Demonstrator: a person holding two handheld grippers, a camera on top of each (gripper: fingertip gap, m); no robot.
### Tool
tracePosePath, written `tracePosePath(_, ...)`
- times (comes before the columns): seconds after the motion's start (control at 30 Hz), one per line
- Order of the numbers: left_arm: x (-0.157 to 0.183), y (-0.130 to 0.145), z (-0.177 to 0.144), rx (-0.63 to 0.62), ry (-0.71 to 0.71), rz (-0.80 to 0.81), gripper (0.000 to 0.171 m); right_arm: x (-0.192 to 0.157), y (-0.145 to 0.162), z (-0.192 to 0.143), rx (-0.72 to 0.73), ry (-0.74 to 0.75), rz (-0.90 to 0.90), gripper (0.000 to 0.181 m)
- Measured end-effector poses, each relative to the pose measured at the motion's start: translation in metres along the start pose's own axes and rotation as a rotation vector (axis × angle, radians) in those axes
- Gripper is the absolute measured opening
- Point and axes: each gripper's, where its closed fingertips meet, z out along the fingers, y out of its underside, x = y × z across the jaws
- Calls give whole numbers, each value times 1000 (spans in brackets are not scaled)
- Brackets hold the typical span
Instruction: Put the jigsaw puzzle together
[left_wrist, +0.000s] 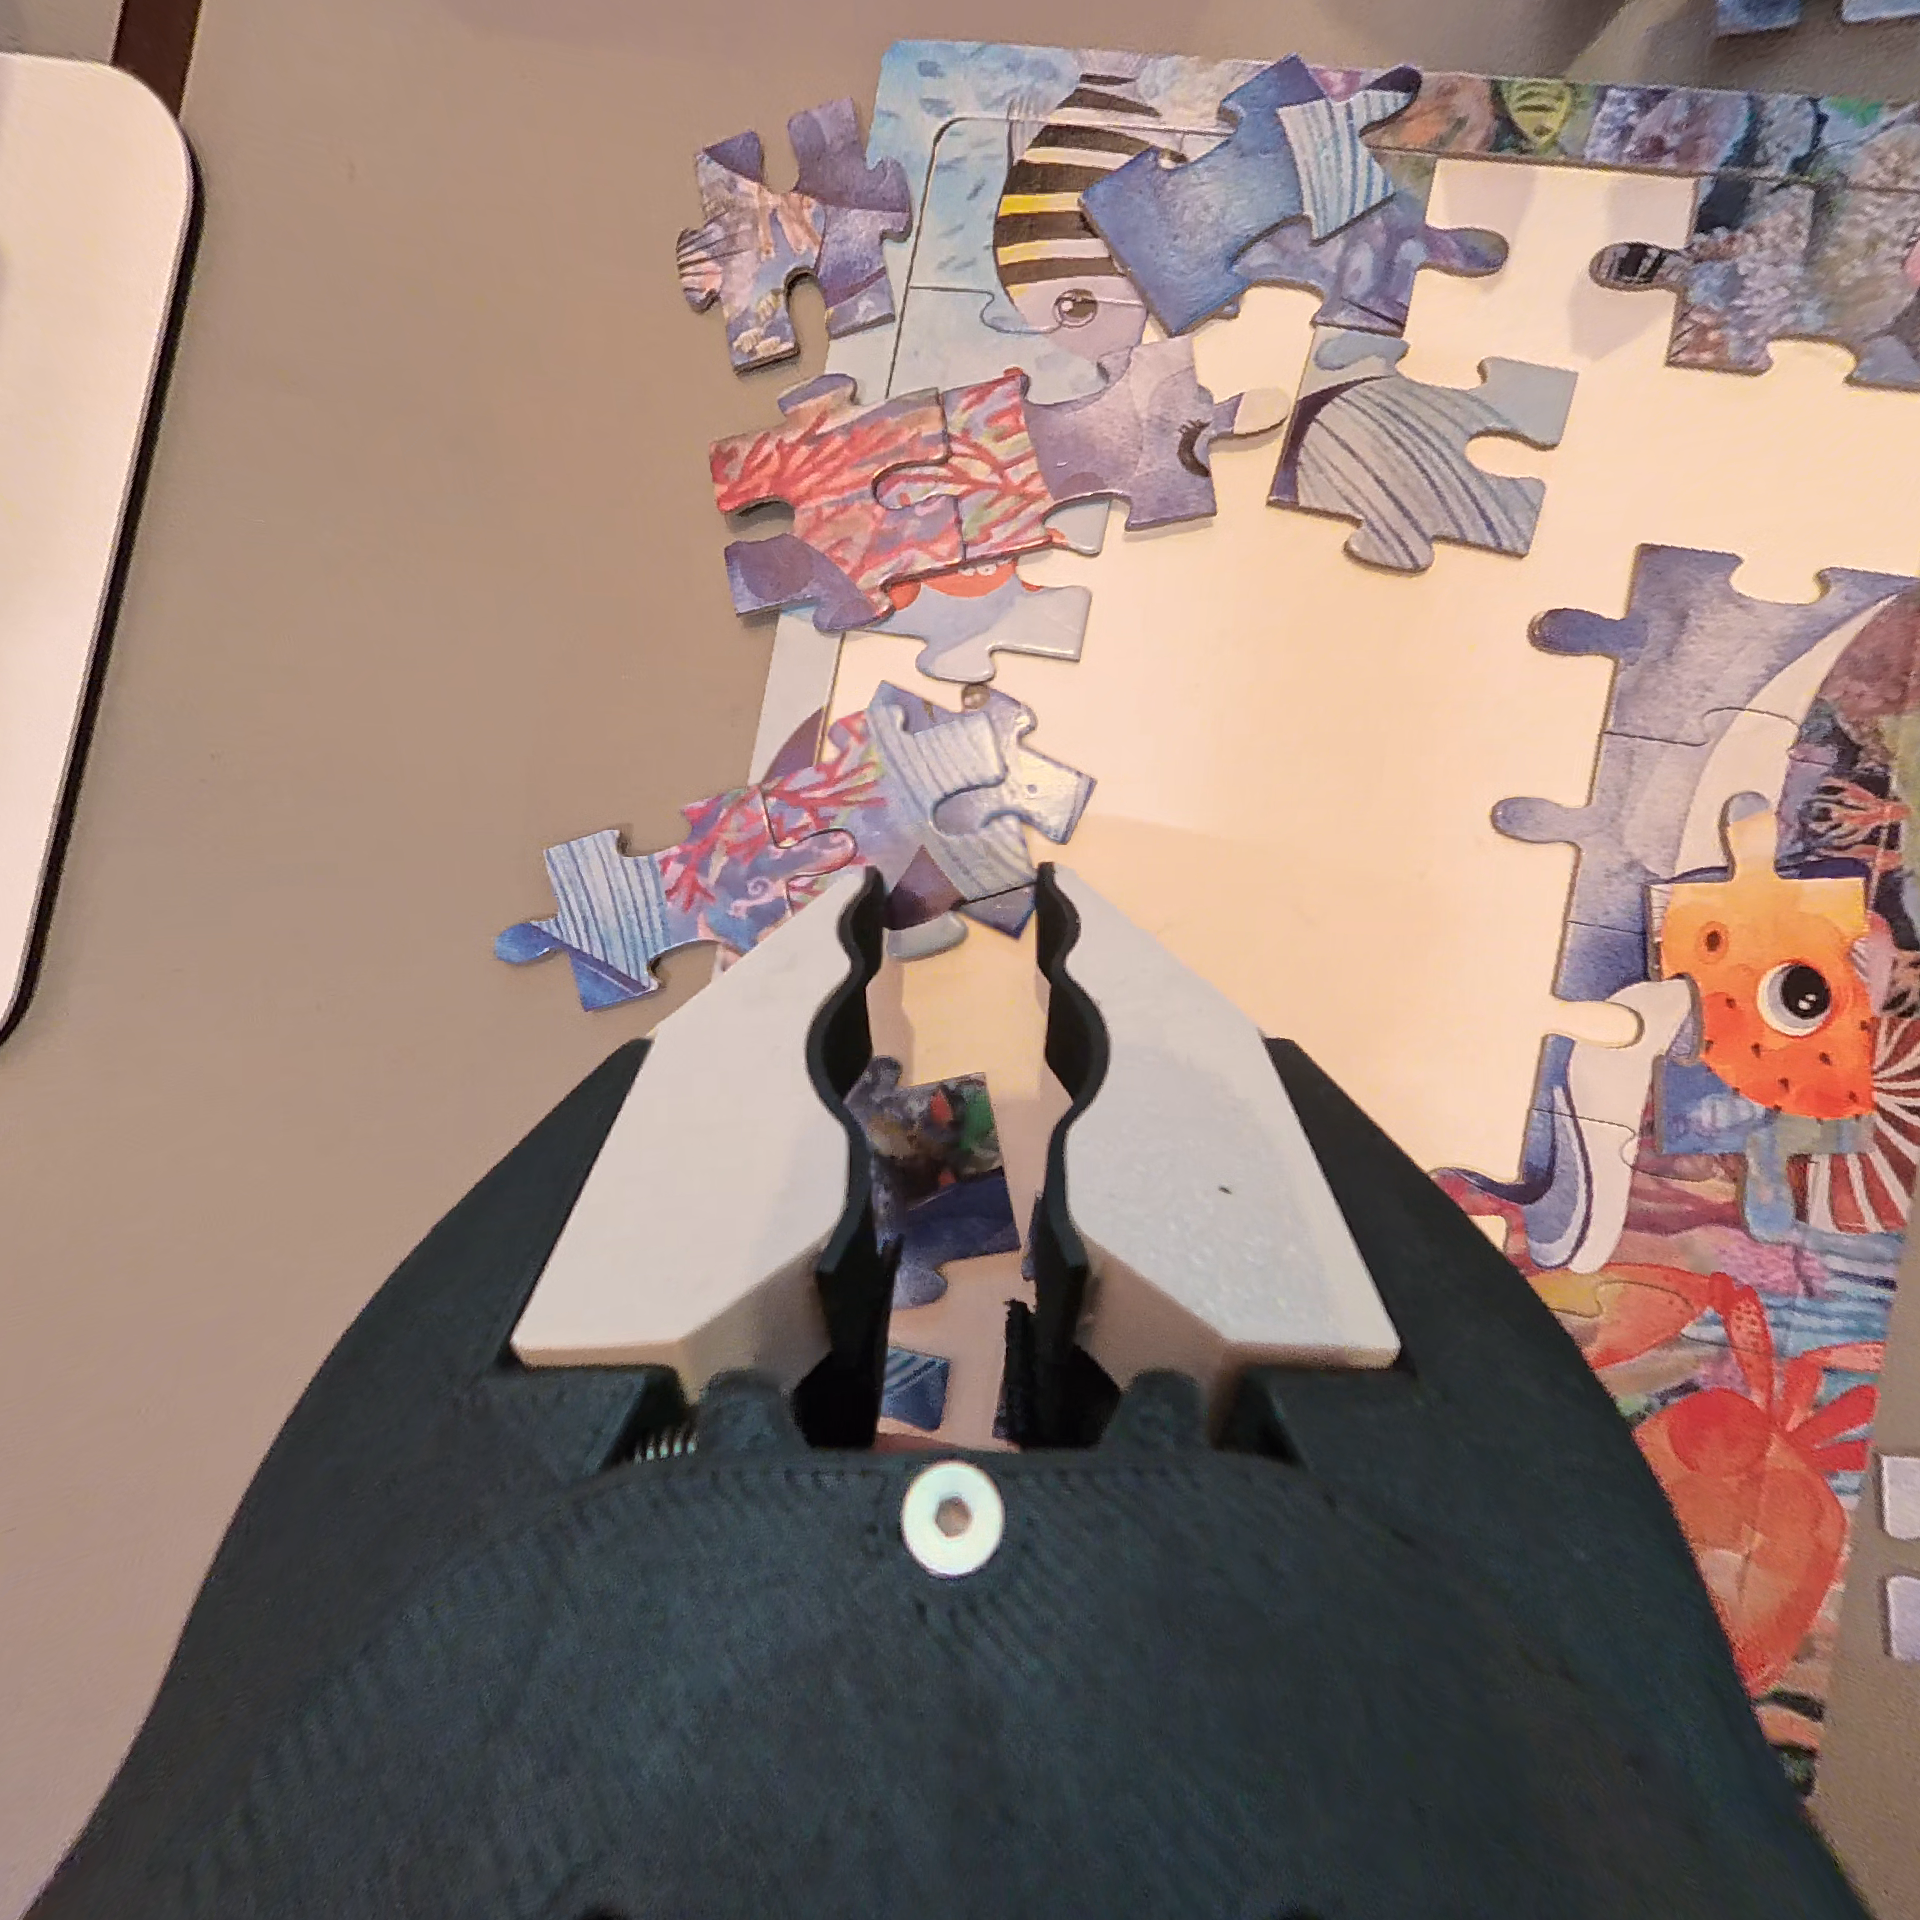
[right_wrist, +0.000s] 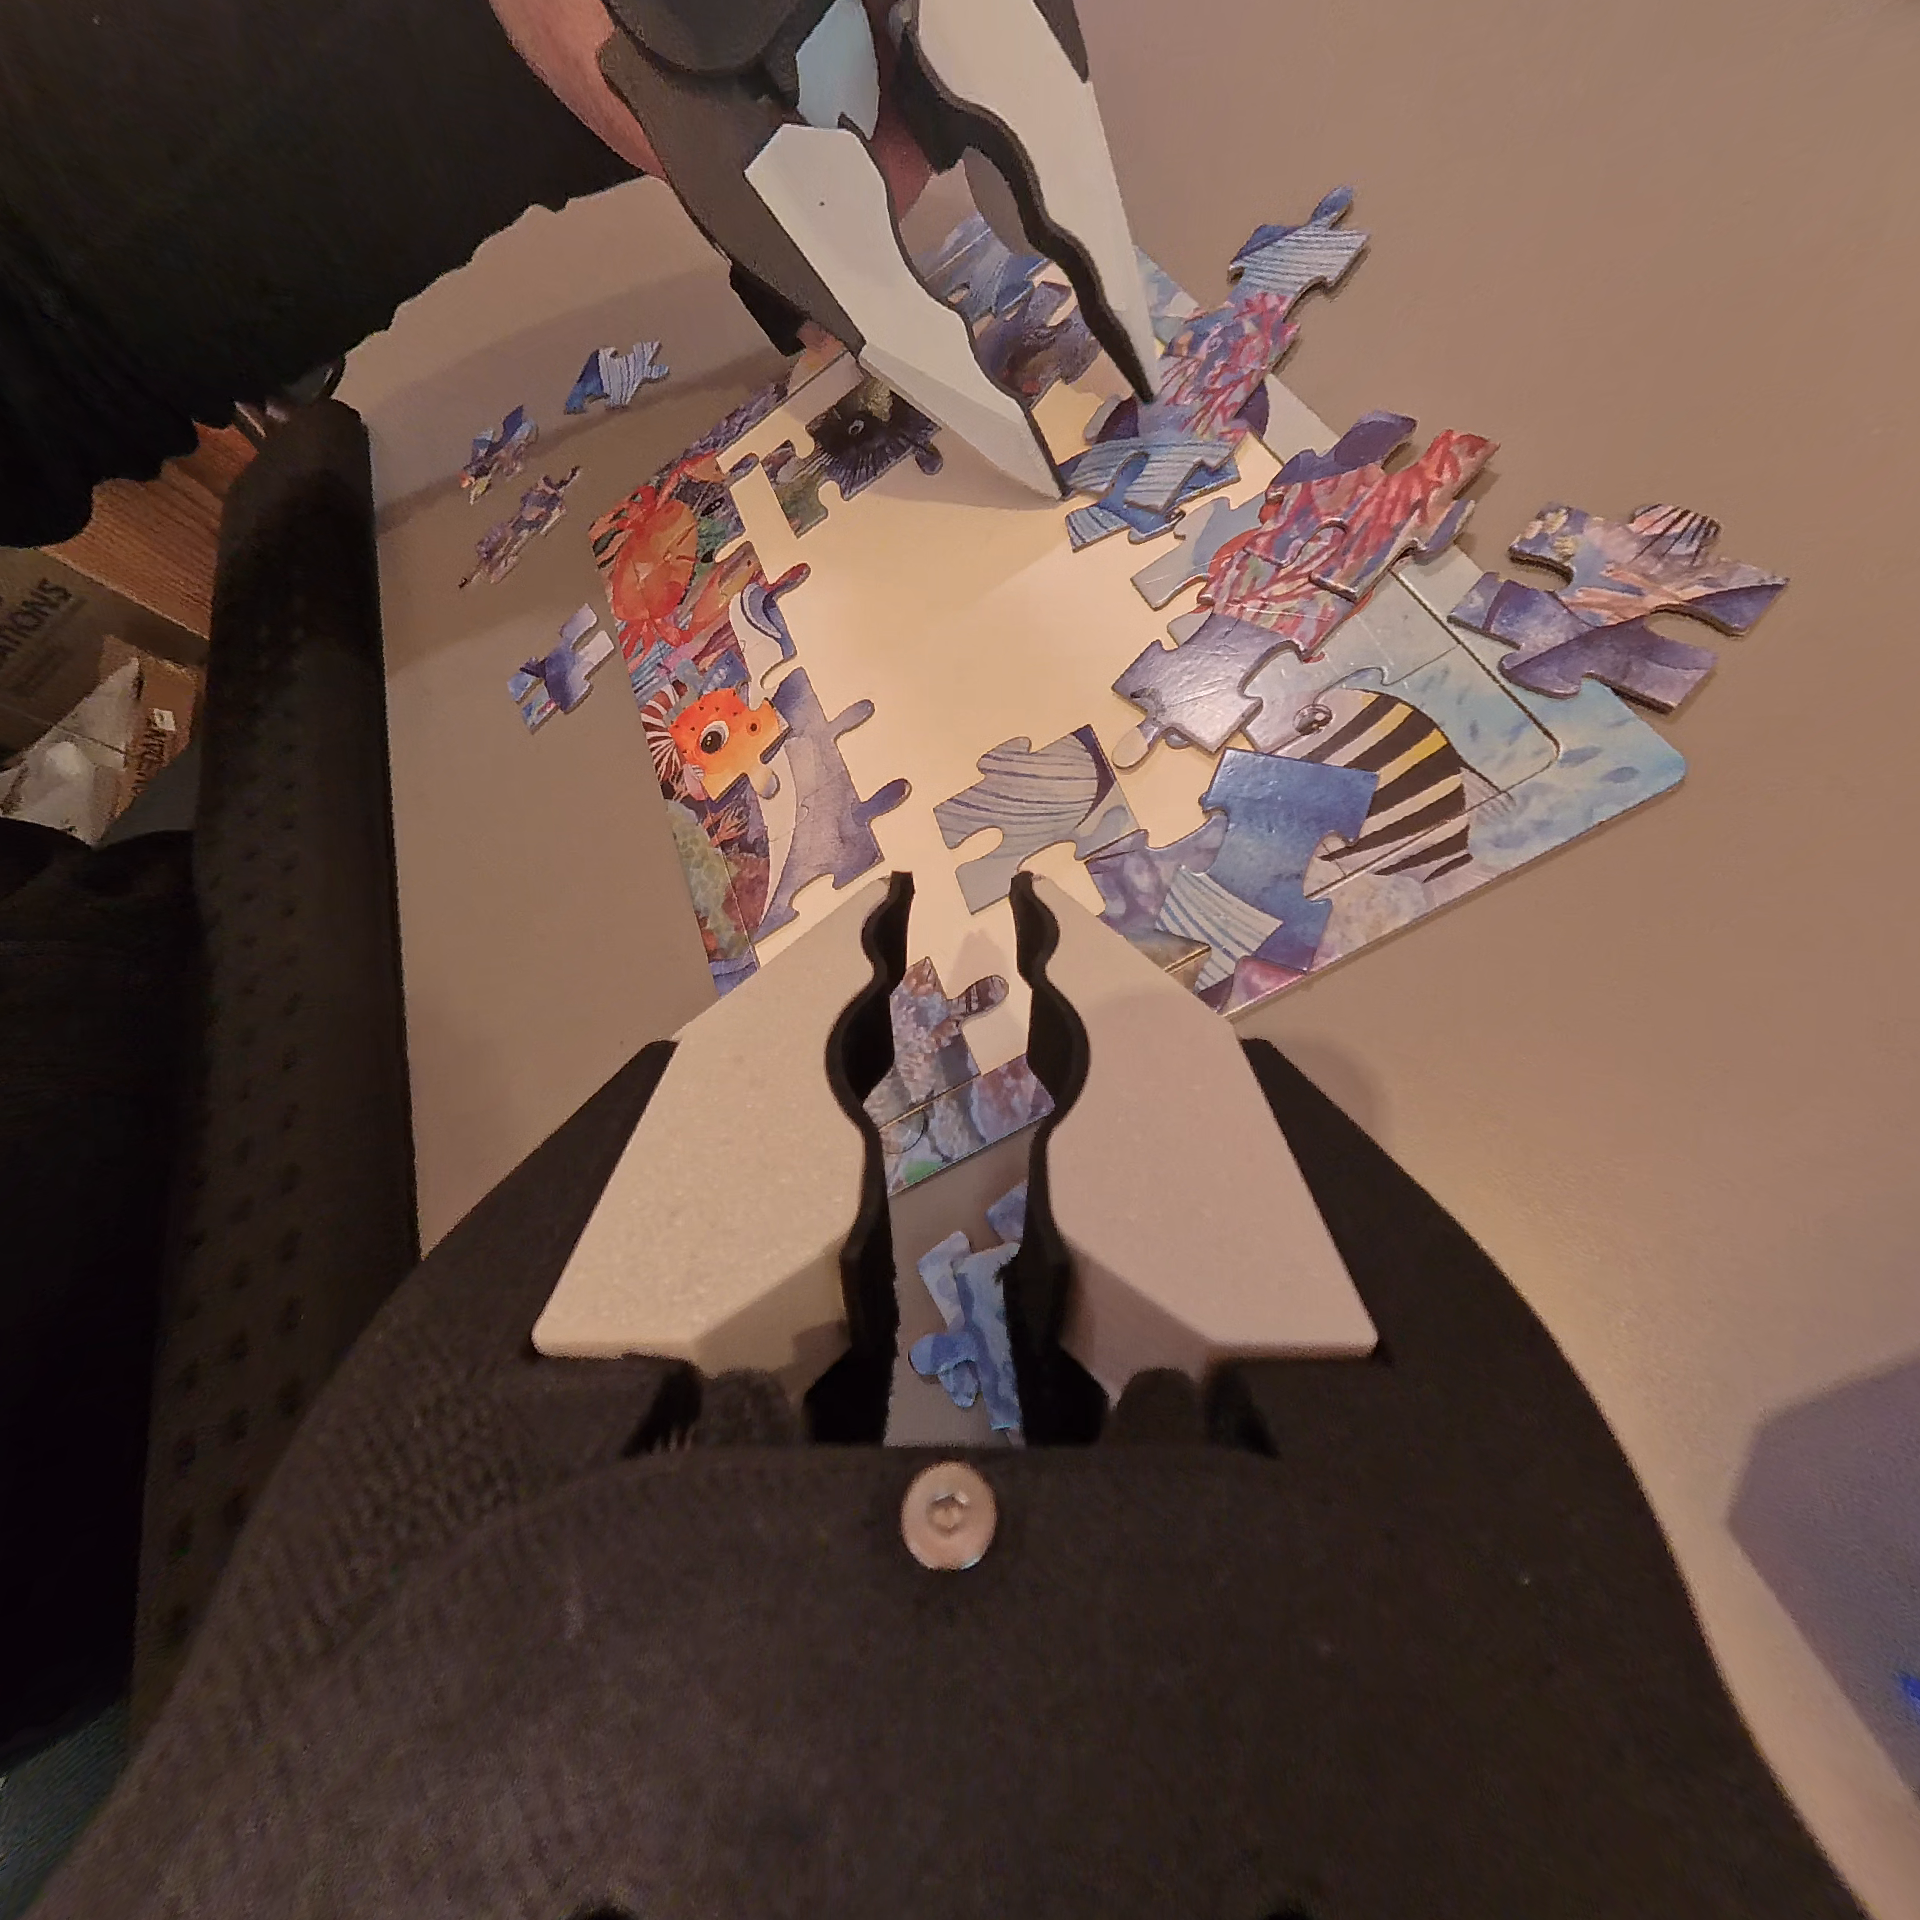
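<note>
L tongs (left_wrist: 956, 883) narrowly parted, empty, tips at striped blue piece (left_wrist: 971, 784); R tongs (right_wrist: 961, 883) likewise; prob. pinch edge squarely, lift w/o disturbing neighbours.

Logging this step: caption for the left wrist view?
Open left tongs poised over loose striped blue piece at the half-filled puzzle tray.

Sea-themed jigsaw puzzle (left_wrist: 1299, 727) on table, partly assembled; cream centre bare, loose pieces (left_wrist: 790, 229) along edge.
</note>
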Motion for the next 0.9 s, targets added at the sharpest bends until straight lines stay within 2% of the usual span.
tracePosePath(0.23,8,0,-2,24,-42,47,10,-1,0,0,-2,3,-5,18)
tracePosePath(0.3,10,1,-2,21,-55,56,0,-1,-1,-1,0,5,-5,18)
tracePosePath(0.47,7,4,-7,17,-117,118,0,-1,-1,-2,3,6,-7,18)
tracePosePath(0.6,9,-14,-15,64,-122,132,21,0,-1,-1,0,7,-5,18)
tracePosePath(0.67,12,-24,-14,66,-116,148,38,1,0,0,-4,7,-1,18)
tracePosePath(0.9,4,-49,11,24,-93,188,71,3,3,1,-16,18,-3,19)
